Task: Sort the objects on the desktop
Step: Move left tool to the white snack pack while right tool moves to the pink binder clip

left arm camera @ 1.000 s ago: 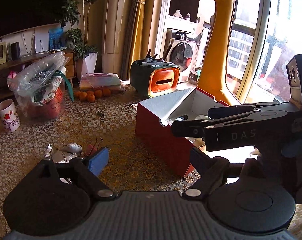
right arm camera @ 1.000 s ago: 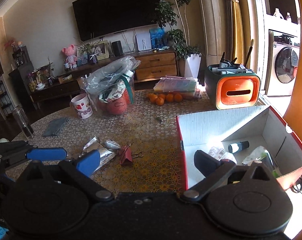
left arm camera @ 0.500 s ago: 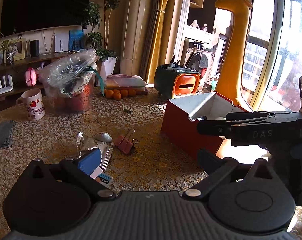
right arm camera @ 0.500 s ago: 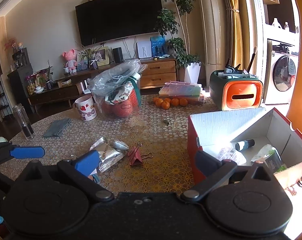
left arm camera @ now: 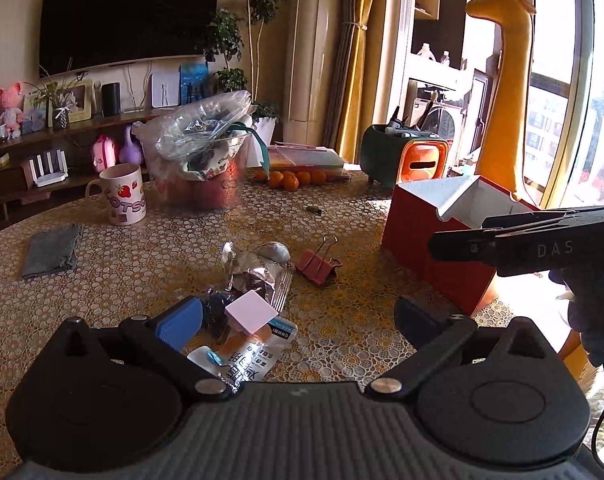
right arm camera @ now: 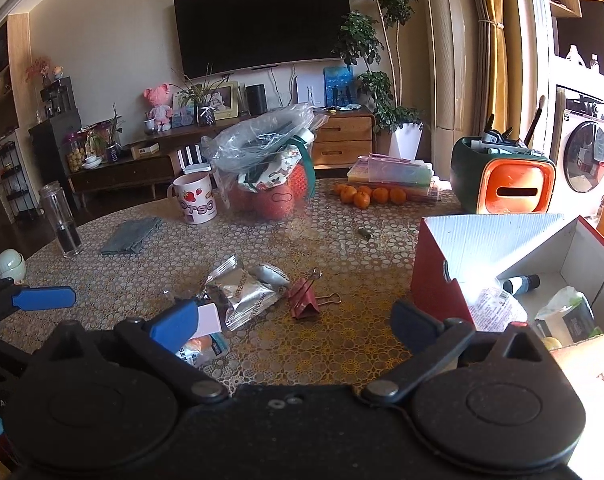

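Observation:
My left gripper [left arm camera: 298,320] is open and low over a small pile of litter on the patterned table [left arm camera: 382,332]. A pink square pad [left arm camera: 251,312] and a white printed packet [left arm camera: 246,356] lie between its fingers, untouched. Just beyond are a crumpled foil wrapper [left arm camera: 258,276] and a red binder clip [left arm camera: 316,266]. My right gripper [right arm camera: 294,322] is also open and holds nothing, with the foil wrapper [right arm camera: 242,296] and the binder clip [right arm camera: 304,300] ahead of it. The open red box [right arm camera: 438,276] at the right holds a small bottle [right arm camera: 522,283] and some packets.
A strawberry mug [left arm camera: 122,200], a clear tub under a plastic bag [left arm camera: 202,160], oranges [left arm camera: 290,179] and a green and orange organiser [left arm camera: 406,160] stand at the back. A grey cloth [left arm camera: 52,250] and a glass bottle [right arm camera: 60,220] are at the left.
Both grippers have drawn away from the red box, which now sits further right in each view. The left gripper swung left and down over the litter pile, and its jaws widened a little.

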